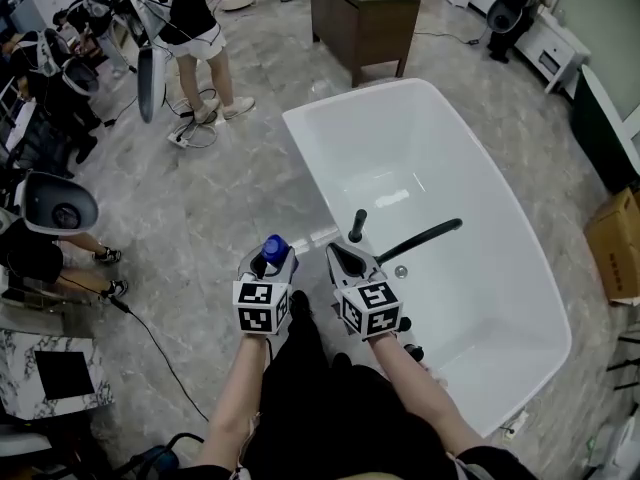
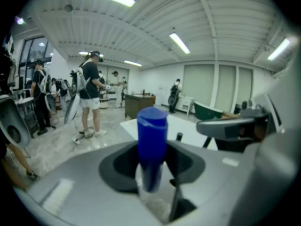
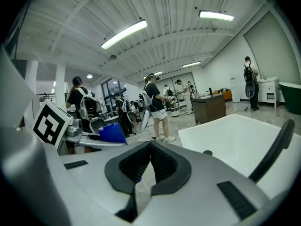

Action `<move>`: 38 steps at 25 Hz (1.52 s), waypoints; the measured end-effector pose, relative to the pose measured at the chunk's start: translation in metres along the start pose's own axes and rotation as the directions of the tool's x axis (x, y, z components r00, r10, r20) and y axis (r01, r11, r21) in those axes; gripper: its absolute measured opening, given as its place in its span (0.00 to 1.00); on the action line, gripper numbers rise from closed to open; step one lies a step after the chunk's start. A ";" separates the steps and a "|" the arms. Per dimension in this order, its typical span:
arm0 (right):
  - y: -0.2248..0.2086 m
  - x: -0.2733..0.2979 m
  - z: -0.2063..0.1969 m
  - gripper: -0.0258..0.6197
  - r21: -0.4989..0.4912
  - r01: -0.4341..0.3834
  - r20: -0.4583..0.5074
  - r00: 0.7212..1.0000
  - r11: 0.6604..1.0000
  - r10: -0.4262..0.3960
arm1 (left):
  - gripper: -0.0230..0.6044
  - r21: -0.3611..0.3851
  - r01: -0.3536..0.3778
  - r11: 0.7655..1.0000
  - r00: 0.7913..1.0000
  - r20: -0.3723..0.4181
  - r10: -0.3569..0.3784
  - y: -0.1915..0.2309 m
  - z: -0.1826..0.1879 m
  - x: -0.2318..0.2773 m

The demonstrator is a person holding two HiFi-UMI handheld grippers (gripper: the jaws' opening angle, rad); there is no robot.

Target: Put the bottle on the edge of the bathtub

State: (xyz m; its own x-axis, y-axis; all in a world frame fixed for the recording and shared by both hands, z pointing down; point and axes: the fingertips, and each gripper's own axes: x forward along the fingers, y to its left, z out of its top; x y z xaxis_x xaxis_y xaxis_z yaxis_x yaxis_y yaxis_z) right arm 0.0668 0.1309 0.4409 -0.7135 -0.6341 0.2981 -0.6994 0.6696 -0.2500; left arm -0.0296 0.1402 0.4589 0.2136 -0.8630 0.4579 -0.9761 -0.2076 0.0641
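Bottle [image 1: 273, 249] sits in my left tool [image 1: 270, 265], just beside the bathtub [image 1: 470, 218] rim. Left gripper view: jaws pinch it below the blue cap [image 2: 152, 121]. Right gripper view: my right tool [image 3: 149, 149] is pressed together, empty. I judge this the carrying step; next I bring the bottle over the rim and lower it upright.

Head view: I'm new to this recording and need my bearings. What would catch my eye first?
A large white bathtub fills the centre and right of the view. Just outside its left rim, the left gripper holds an upright bottle with a blue cap. The right gripper sits beside it at the rim, jaws together and empty.
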 end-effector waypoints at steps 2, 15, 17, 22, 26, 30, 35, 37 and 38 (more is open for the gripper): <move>-0.007 0.026 0.006 0.04 0.007 0.019 -0.004 1.000 1.000 -0.018 | 0.29 0.000 0.010 1.000 1.000 -0.008 -0.010 0.020 0.007 0.018; -0.032 0.154 0.038 0.04 0.027 0.116 -0.041 0.993 0.993 -0.115 | 0.29 -0.007 0.047 0.999 0.998 -0.030 -0.047 0.136 0.042 0.103; -0.034 0.166 0.040 0.04 0.031 0.124 -0.049 0.991 0.992 -0.123 | 0.29 -0.004 0.049 0.999 0.998 -0.034 -0.049 0.147 0.044 0.112; -0.049 0.184 0.043 0.04 0.047 0.152 -0.064 0.987 0.987 -0.149 | 0.29 0.000 0.063 0.998 0.997 -0.045 -0.062 0.160 0.051 0.136; -0.062 0.199 0.044 0.04 0.051 0.161 -0.071 0.985 0.986 -0.157 | 0.29 0.009 0.074 0.997 0.996 -0.053 -0.074 0.164 0.056 0.160; -0.081 0.216 0.050 0.04 0.059 0.165 -0.074 0.984 0.984 -0.161 | 0.29 0.023 0.081 0.996 0.995 -0.064 -0.079 0.166 0.066 0.192; -0.105 0.241 0.051 0.04 0.087 0.164 -0.093 0.983 0.983 -0.156 | 0.29 0.032 0.085 0.996 0.994 -0.076 -0.082 0.174 0.078 0.236; -0.116 0.251 0.050 0.04 0.097 0.167 -0.103 0.982 0.981 -0.157 | 0.29 0.034 0.089 0.995 0.994 -0.074 -0.086 0.175 0.084 0.254; -0.121 0.256 0.049 0.04 0.101 0.169 -0.108 0.982 0.980 -0.158 | 0.29 0.035 0.091 0.995 0.993 -0.073 -0.088 0.176 0.087 0.264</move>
State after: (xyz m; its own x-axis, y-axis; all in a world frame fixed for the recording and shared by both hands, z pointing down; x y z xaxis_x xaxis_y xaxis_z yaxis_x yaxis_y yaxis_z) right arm -0.0333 -0.1318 0.5021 -0.5854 -0.6864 0.4314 -0.8104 0.5103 -0.2877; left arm -0.1418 -0.1642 0.5141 0.2951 -0.8056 0.5138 -0.9508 -0.3007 0.0745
